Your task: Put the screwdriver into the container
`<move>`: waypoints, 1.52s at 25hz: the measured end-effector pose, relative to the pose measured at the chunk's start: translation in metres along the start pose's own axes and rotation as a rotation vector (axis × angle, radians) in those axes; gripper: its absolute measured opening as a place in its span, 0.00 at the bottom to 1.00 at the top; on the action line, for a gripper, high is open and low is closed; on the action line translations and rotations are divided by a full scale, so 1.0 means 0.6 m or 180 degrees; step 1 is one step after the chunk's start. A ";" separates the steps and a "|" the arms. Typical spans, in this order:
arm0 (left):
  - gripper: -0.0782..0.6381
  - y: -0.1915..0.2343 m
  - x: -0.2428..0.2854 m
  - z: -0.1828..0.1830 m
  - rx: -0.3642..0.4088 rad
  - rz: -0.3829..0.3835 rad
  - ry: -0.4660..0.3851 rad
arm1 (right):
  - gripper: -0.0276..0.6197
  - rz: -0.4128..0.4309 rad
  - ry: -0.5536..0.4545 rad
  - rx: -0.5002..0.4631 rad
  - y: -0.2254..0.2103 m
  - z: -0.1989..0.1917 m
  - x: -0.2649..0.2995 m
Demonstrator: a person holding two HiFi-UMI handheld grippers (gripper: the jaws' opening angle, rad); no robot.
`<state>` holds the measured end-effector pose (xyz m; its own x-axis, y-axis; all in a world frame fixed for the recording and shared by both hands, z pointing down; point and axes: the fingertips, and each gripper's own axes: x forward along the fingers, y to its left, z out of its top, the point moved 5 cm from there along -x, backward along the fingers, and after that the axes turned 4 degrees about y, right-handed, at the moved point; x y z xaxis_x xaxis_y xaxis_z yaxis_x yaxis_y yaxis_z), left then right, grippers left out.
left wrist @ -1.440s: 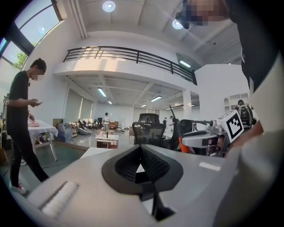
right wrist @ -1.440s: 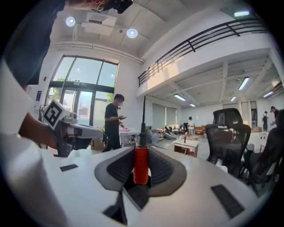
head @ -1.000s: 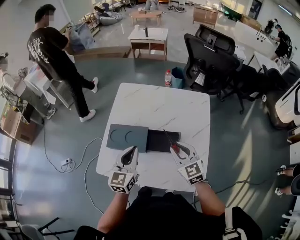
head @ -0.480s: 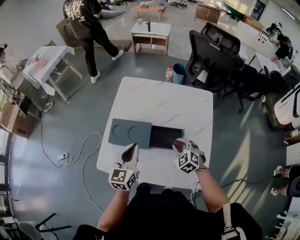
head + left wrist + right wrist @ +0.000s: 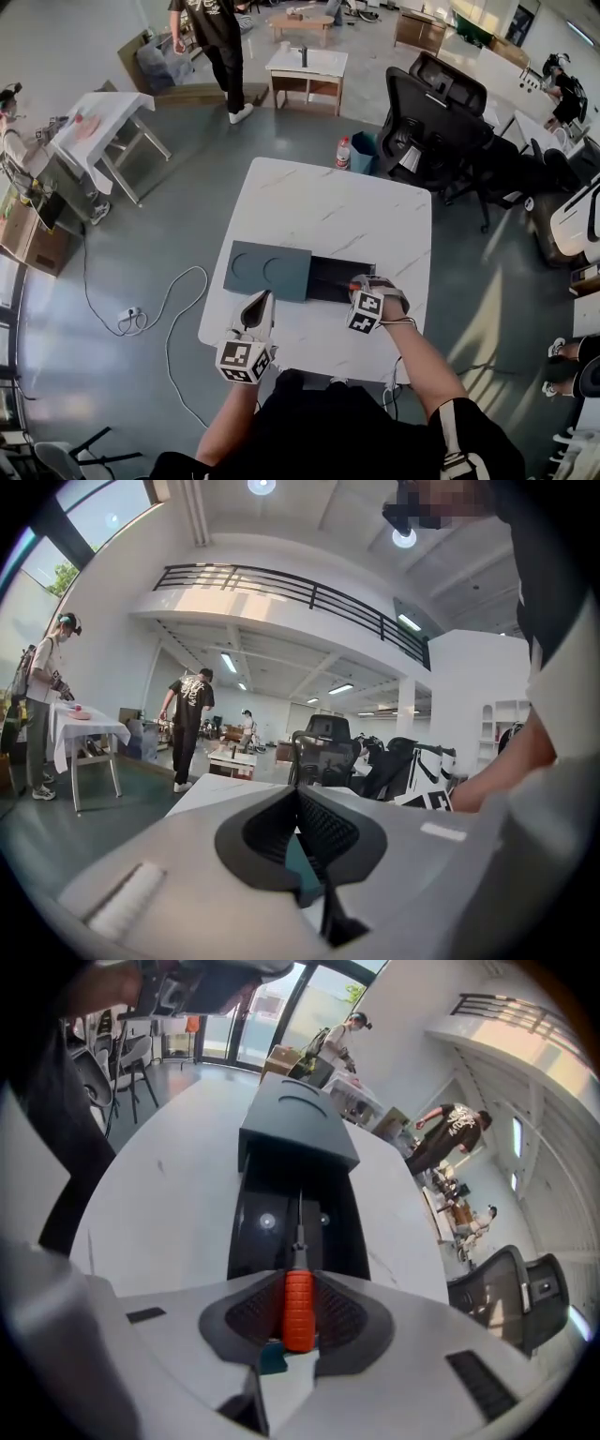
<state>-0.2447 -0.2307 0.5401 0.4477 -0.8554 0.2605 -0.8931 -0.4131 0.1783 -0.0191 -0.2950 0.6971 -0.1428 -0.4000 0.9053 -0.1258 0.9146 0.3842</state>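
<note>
Ribbed orange-handled screwdriver (image 5: pixel 298 1321) clamped in the right hand-held gripper (image 5: pixel 300 1286)
Its thin shaft points steeply down over the open black container (image 5: pixel 246 1234); left hand-held gripper (image 5: pixel 298 803), jaws together, sits level nearby

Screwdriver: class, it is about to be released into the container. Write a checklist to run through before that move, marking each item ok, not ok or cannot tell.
1. Right gripper fingers clamp the screwdriver by its orange handle: ok.
2. Container is open, with the lid slid off its near part: ok.
3. Shaft lies lengthwise over the black cavity, not across a wall: ok.
4. Tip touches the cavity floor: cannot tell.
5. Left gripper is shut, empty and away from the open cavity: ok.
</note>
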 end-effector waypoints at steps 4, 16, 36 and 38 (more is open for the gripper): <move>0.12 0.006 -0.001 0.002 -0.0011 0.0009 -0.0015 | 0.19 0.0134 0.0209 -0.0183 0.000 -0.002 0.028; 0.12 0.005 0.011 -0.002 -0.0019 -0.0023 0.0021 | 0.23 0.0278 0.0297 -0.0209 -0.002 -0.003 0.050; 0.12 -0.039 0.032 0.011 0.0088 -0.0198 0.0043 | 0.16 -0.0842 -0.1450 0.1344 -0.070 0.035 -0.231; 0.12 -0.043 0.033 0.016 0.0102 -0.0210 0.0037 | 0.14 -0.0962 -0.1579 0.1386 -0.077 0.042 -0.255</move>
<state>-0.2134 -0.2402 0.5318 0.5061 -0.8223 0.2602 -0.8624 -0.4785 0.1650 -0.0162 -0.2773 0.5364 -0.4556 -0.7057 0.5426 -0.5949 0.6948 0.4041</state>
